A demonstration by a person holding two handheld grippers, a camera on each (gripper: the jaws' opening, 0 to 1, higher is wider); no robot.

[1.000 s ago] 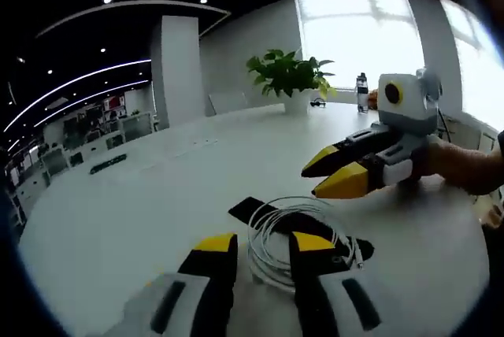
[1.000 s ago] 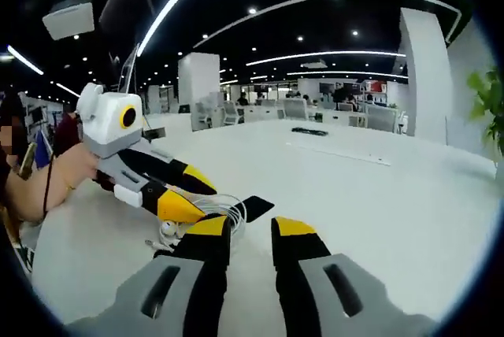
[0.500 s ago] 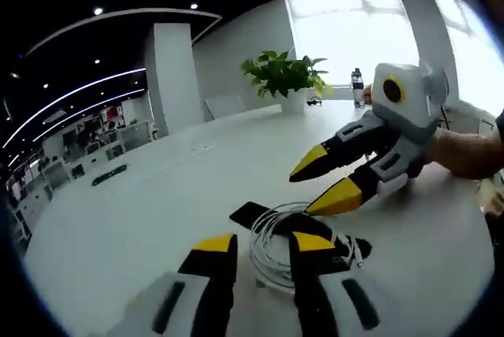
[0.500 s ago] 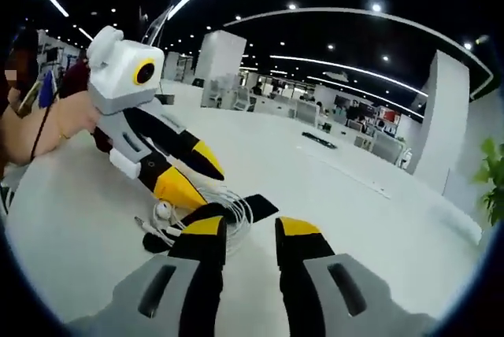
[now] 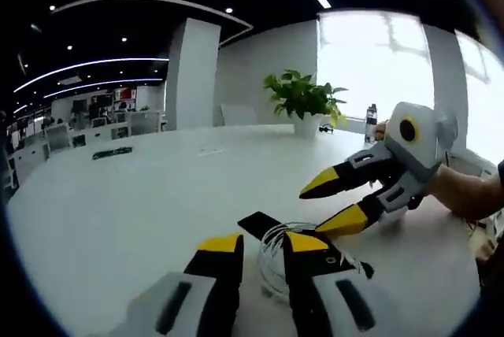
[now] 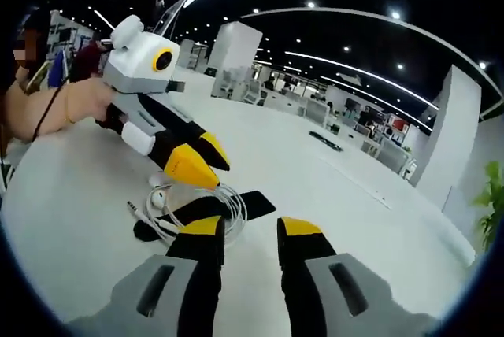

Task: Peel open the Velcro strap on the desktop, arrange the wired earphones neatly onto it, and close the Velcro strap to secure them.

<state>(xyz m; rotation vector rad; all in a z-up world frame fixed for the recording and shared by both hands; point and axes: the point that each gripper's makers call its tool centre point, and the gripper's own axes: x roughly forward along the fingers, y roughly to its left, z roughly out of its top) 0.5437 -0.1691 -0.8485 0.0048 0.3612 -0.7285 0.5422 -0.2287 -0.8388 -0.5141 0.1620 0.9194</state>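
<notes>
A loose coil of white wired earphones [image 5: 277, 244] lies across a black Velcro strap [image 5: 255, 222] on the white table [image 5: 142, 211]. My left gripper [image 5: 262, 244] stands open just in front of the coil, holding nothing. My right gripper [image 5: 311, 211] comes in from the right, open, its tips over the coil's far side. In the right gripper view the coil [image 6: 228, 201] and earbuds [image 6: 161, 198] rest on the strap [image 6: 256, 203]. There my right gripper [image 6: 250, 228] is open near the coil, and my left gripper [image 6: 223, 175] hangs open just above it.
A potted plant [image 5: 303, 97] and a bottle [image 5: 370, 112] stand at the table's far side by the window. A flat black item [image 6: 327, 142] lies further out on the table. A person's hands [image 6: 75, 105] hold both grippers.
Both views have shifted with the hands. In the right gripper view the left gripper's tips now sit slightly higher above the coil. Coil and strap lie as before; both grippers stay open.
</notes>
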